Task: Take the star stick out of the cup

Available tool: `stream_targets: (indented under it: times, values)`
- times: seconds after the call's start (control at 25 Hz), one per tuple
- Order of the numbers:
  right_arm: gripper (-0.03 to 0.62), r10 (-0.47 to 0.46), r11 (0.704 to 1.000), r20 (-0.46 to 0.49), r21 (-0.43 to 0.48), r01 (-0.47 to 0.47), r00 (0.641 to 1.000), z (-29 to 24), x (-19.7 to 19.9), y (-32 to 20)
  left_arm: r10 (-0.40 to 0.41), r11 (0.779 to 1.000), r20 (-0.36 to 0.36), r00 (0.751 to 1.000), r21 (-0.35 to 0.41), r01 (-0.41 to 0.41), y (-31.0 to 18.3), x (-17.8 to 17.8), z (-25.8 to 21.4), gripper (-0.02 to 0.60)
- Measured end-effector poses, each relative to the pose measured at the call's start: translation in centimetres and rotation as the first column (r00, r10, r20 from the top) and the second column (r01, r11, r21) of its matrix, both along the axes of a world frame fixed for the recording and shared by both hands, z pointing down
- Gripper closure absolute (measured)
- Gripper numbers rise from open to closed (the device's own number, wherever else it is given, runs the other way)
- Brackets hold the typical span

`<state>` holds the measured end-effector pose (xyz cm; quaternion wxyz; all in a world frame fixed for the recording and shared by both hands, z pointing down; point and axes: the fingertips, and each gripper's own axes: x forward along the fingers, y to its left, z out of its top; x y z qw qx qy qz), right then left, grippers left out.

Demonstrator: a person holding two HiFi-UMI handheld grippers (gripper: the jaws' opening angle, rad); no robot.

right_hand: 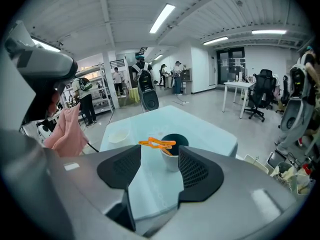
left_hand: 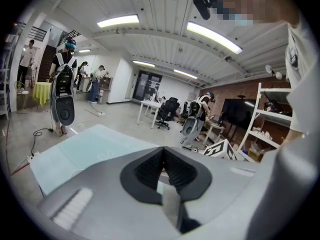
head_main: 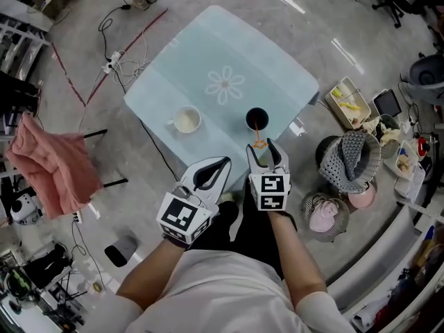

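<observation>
A dark-lined cup (head_main: 257,118) stands near the front right of the pale blue table (head_main: 277,75). An orange star stick (head_main: 258,143) leans out of it toward me. My right gripper (head_main: 264,151) is open just in front of the cup, its tips on either side of the star. In the right gripper view the star (right_hand: 156,143) hangs above the cup (right_hand: 172,159) between the spread jaws of the right gripper (right_hand: 160,155), and neither pad touches it. My left gripper (head_main: 223,164) hovers at the table's front edge, shut and empty; in its own view the left gripper (left_hand: 163,156) has its pads together.
A white mug (head_main: 186,120) sits left of the dark cup. A pink cloth (head_main: 55,165) drapes a stand on the left. Cables (head_main: 118,61) run over the floor beyond the table's left corner. Baskets and bowls (head_main: 347,155) crowd the floor on the right.
</observation>
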<state>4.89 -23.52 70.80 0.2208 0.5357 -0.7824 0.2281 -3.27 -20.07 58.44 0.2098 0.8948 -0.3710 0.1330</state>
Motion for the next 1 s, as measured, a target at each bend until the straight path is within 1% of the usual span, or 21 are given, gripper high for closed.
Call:
stream_targets:
  times: [0.12, 0.4, 0.52, 0.6, 0.68, 1.0]
  values:
    - [0.362, 0.014, 1.0, -0.002, 0.015, -0.014, 1.0, 0.1, 0.1, -0.1, -0.003, 1.0, 0.006, 1.0, -0.003, 0.003, 0.3, -0.4, 0.2, 0.576]
    - [0.37, 0.036, 0.998, 0.035, 0.048, -0.038, 0.999, -0.3, 0.0, -0.7, -0.01, 1.0, 0.014, 1.0, -0.011, 0.01, 0.4, -1.4, 0.8, 0.575]
    - [0.447, 0.051, 0.997, 0.022, 0.06, -0.052, 0.998, -0.8, 0.2, -1.0, -0.011, 1.0, 0.013, 1.0, -0.01, 0.011, 0.3, -1.7, 0.7, 0.576]
    - [0.461, 0.058, 0.997, 0.012, 0.06, -0.058, 0.998, -0.9, 0.3, -1.2, -0.012, 1.0, 0.011, 1.0, -0.01, 0.012, 0.1, -1.8, 0.6, 0.577]
    - [0.548, 0.065, 0.996, -0.001, 0.058, -0.065, 0.998, -0.8, 0.6, -1.2, -0.012, 1.0, 0.01, 1.0, -0.011, 0.012, 0.0, -1.9, 0.6, 0.577]
    - [0.562, 0.058, 0.996, -0.039, 0.064, -0.055, 0.998, -1.6, 1.3, -1.6, -0.014, 1.0, -0.002, 1.0, 0.0, 0.014, -0.4, -1.8, 0.4, 0.576]
